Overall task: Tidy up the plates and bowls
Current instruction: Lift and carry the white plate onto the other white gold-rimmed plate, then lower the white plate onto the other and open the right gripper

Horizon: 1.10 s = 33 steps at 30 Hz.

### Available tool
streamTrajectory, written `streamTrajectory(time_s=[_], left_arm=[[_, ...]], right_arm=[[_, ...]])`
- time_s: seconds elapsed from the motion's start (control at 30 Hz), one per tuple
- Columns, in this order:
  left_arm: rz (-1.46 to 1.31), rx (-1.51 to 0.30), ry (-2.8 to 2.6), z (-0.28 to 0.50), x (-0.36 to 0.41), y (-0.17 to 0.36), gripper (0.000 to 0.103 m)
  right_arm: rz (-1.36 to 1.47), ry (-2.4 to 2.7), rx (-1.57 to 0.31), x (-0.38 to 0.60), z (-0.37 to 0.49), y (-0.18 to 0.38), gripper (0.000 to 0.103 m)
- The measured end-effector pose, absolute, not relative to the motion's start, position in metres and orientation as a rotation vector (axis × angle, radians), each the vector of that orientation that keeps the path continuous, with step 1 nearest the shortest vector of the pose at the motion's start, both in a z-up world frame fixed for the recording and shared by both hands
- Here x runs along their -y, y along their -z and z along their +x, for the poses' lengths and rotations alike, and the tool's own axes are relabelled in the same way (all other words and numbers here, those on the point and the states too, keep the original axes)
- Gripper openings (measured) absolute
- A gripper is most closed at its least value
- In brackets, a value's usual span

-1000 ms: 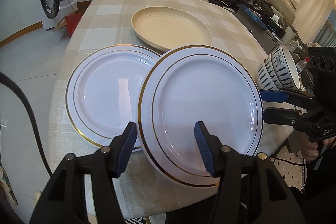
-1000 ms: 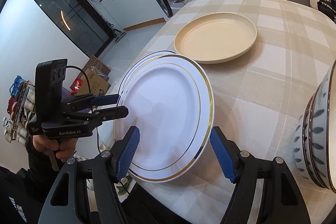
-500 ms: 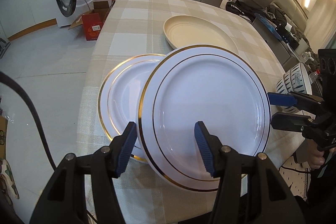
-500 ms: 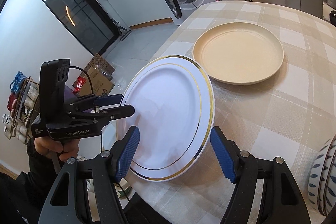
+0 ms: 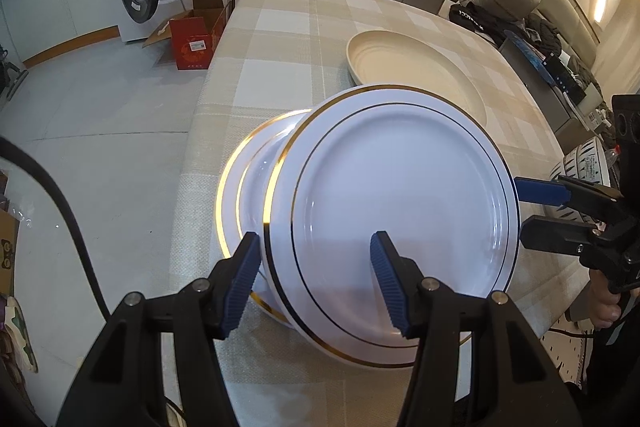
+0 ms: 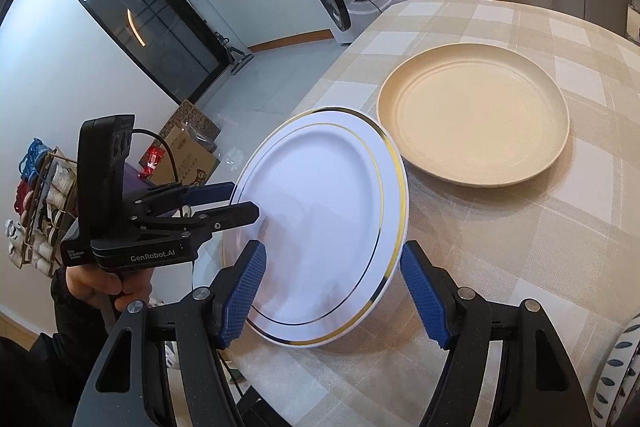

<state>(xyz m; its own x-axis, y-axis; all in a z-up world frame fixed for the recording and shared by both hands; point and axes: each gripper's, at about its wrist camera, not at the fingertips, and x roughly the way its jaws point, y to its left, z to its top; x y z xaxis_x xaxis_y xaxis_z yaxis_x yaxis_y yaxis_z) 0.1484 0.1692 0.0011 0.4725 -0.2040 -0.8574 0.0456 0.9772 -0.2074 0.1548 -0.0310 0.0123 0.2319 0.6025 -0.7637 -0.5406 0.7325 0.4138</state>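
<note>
Upper white plate [image 5: 400,211] has shifted across the table [image 5: 280,39], now covering most of the lower white plate [image 5: 248,183] and nearer the cream plate [image 5: 404,59]. I read left gripper [image 5: 316,235] and right gripper [image 6: 333,247] flanking it, jaws unchanged, spread.

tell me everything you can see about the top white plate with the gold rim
The top white plate is round, glossy and plastic-looking, with a gold band at its edge and a thinner gold line around its flat, empty well. It sits tilted, overlapping a matching lower plate on the checked tablecloth near the table's edge, just in front of a cream plate. The left gripper and right gripper each straddle its rim from opposite sides; whether either pinches it cannot be told.
</note>
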Motion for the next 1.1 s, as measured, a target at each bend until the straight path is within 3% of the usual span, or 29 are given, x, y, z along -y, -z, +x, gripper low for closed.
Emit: streamTrajectory(time_s=[1.1], left_arm=[[-0.087,-1.130,0.076,0.181,-0.187,0.031,0.055]], right_arm=[[0.005,-0.759,-1.158,0.004,0.176,0.019,0.071]])
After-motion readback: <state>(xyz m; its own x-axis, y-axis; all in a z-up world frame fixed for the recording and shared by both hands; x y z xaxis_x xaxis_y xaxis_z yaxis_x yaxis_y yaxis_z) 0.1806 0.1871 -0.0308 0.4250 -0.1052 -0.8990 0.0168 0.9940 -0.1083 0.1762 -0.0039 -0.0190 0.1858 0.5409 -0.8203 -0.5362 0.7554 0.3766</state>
